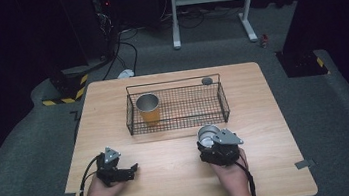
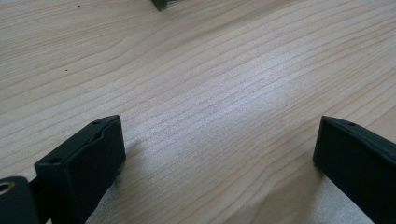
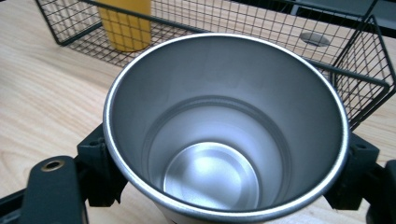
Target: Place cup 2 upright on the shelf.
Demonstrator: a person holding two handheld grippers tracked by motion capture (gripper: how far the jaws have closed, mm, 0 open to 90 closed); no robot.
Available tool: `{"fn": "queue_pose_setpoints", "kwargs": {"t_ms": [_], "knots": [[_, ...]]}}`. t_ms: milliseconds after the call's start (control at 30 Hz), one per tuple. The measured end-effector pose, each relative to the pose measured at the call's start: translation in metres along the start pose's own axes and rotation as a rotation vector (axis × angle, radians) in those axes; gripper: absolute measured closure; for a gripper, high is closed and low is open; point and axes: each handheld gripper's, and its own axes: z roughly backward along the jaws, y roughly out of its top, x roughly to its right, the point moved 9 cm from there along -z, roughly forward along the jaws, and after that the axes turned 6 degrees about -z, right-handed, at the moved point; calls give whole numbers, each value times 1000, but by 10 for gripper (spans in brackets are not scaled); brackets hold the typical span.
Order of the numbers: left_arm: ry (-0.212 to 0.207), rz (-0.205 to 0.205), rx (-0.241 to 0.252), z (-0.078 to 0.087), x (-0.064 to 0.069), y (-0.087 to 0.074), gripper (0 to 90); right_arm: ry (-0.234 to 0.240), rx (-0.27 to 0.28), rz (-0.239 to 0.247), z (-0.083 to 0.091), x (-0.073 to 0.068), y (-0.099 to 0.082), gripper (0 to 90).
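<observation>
Steel cup (image 3: 224,135) sits between the right gripper's (image 1: 217,145) fingers (image 3: 100,170), which press on its wall from both sides just under the rim, as the right gripper view shows. Its mouth faces that camera, so the cup's long axis runs roughly along the gripper's own line, bottom away from the lens. In the high view the cup (image 1: 208,135) shows at the gripper's far end, over the counter (image 1: 182,177) at near right.

The relation the coming move turns on, by judgement: the wire basket (image 1: 176,109) lies straight on the far side of the held cup, its near rim just beyond it, with free mesh floor to the right of the yellow cup (image 1: 148,109) standing upright in the basket's left end. The right hand is much the nearer to that free floor; the cup probably has to rise over the near rim and go in upright.

The left gripper (image 1: 115,168) rests at near left, well apart from the basket, its fingers (image 2: 84,163) spread wide with only bare wood between them.

Count: two cups, one steel in hand and one yellow in the basket; one basket; one small grey round thing (image 1: 206,80) by the basket's far right corner; two grippers.
</observation>
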Motion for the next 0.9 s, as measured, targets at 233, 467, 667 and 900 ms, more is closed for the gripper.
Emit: {"fn": "queue_pose_setpoints", "kwargs": {"t_ms": [233,467,667,900], "knots": [[0,-4,-1,0,0,0,25,-24,-1,-9,-6,8,13,182],[3,4,4,-1,-1,2,35,-51,15,-57,-7,14,26,182],[2,4,5,-2,-1,2,37,-63,37,-55,-7,13,40,182],[2,3,5,-2,-1,2,37,-64,44,-38,-9,13,54,182]]}}
